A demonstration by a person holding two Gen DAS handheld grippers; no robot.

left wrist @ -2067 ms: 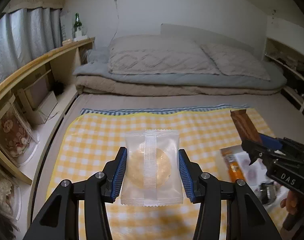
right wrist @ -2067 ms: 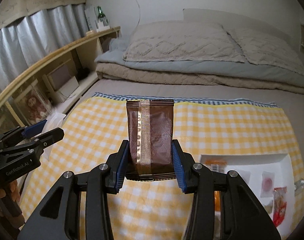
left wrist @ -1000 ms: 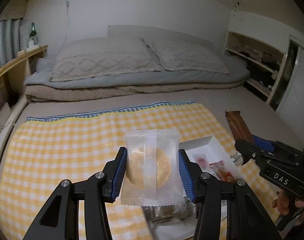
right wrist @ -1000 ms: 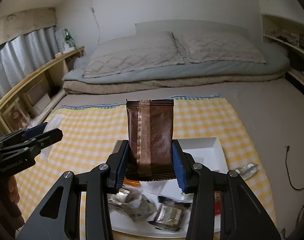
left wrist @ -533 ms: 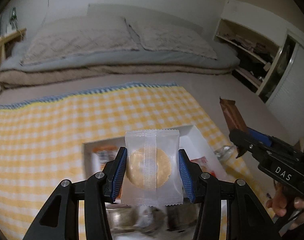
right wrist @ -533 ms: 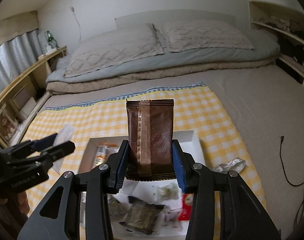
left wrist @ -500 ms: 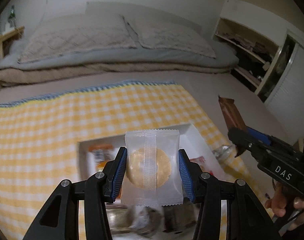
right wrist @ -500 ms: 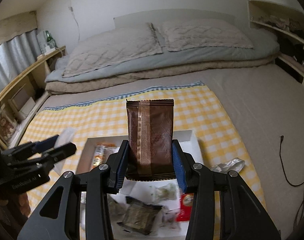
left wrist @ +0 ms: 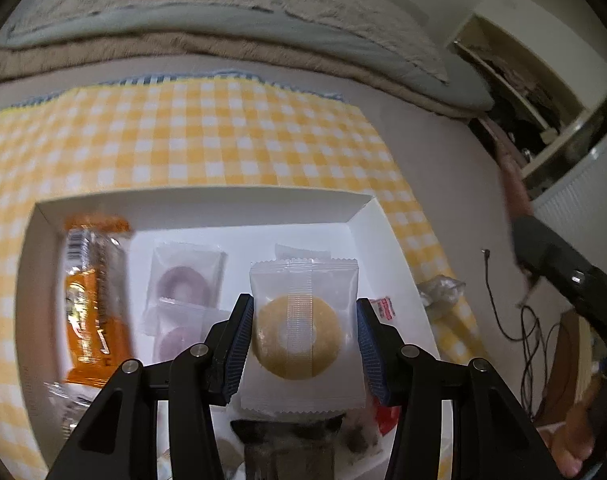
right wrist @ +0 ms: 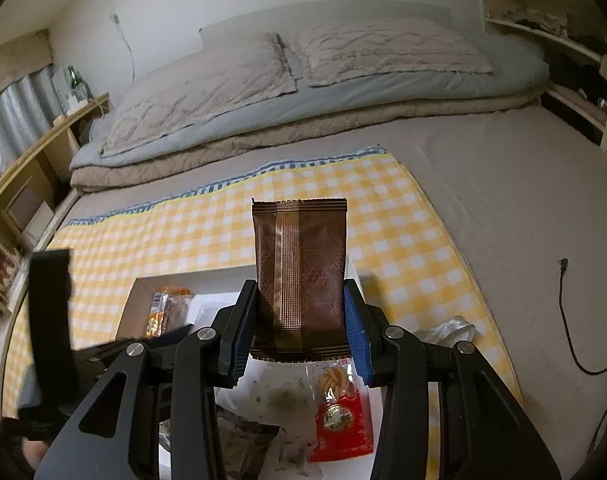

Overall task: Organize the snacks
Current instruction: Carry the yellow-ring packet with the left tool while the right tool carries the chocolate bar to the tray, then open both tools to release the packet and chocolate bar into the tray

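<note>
Left gripper: clenched on a clear packet, blue pads against its two side edges; packet upright, above the tray.
Clear packet: see-through wrap, pale yellow ring cookie inside, ribbed seam down the middle; no print to read.
Right gripper: clenched on a brown packet, pads on both sides; packet upright, over the tray's near half.
Brown packet: glossy brown, gold ribbed seam, faint cube and triangle pattern; no words legible.
Tray: white, shallow, lying on the yellow checked cloth.
Orange bar: along the tray's left side, barcode at its top end; lettering blurred, unreadable.
Purple cookies: two clear packets with purple rings, one overlapping the other, between the orange bar and the clear packet.
Red packet: in the tray below the right gripper, twisted snacks showing through a clear window, round gold emblem on red; characters too small to read.
Dark wrappers: near edge of the tray, crumpled, no legible text.
Crumpled plastic: on the cloth just right of the tray.
Bed: carries cloth and tray; pillows at its far end.
</note>
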